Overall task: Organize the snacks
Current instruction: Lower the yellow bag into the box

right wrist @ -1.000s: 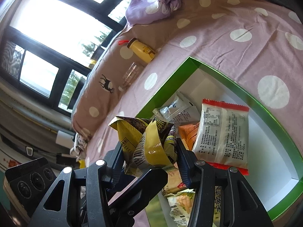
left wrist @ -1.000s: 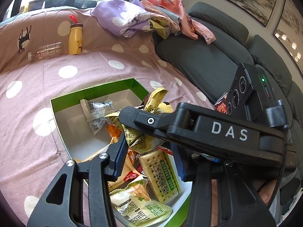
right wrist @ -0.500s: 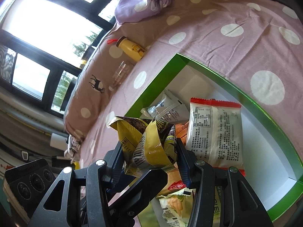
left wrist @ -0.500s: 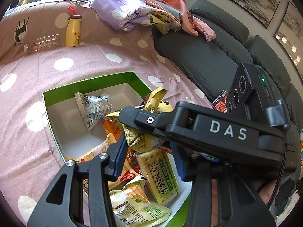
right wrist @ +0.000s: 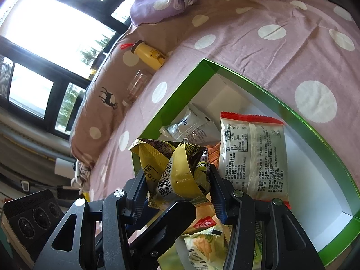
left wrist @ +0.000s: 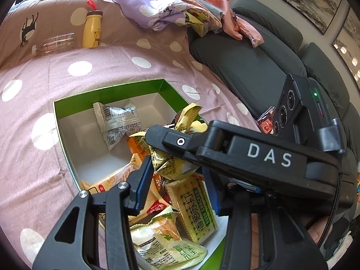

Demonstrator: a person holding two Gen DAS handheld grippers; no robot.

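A green-rimmed white box (left wrist: 108, 90) sits on the pink polka-dot bedspread and holds several snack packets. My right gripper (right wrist: 177, 182) is shut on a crumpled yellow snack packet (right wrist: 173, 168), held above the box; that packet (left wrist: 173, 157) also shows in the left wrist view under the right gripper's black body (left wrist: 247, 155). My left gripper (left wrist: 176, 186) is open, its blue-padded fingers (left wrist: 142, 182) on either side of the packet's lower end and over a soda cracker pack (left wrist: 193, 207). A red-edged white packet (right wrist: 254, 155) and a silver packet (left wrist: 117, 121) lie in the box.
A yellow bear bottle (left wrist: 92, 31) and a clear plastic bottle (left wrist: 54, 45) lie near the pillow. Crumpled purple and pink cloths (left wrist: 180, 11) sit on the grey sofa (left wrist: 247, 63). A small red packet (left wrist: 265, 123) lies at the sofa's edge. Windows (right wrist: 56, 22) are behind the bed.
Both views have shifted slightly, so the box appears a little farther from the cameras. Both grippers keep the same pose about the yellow packet.
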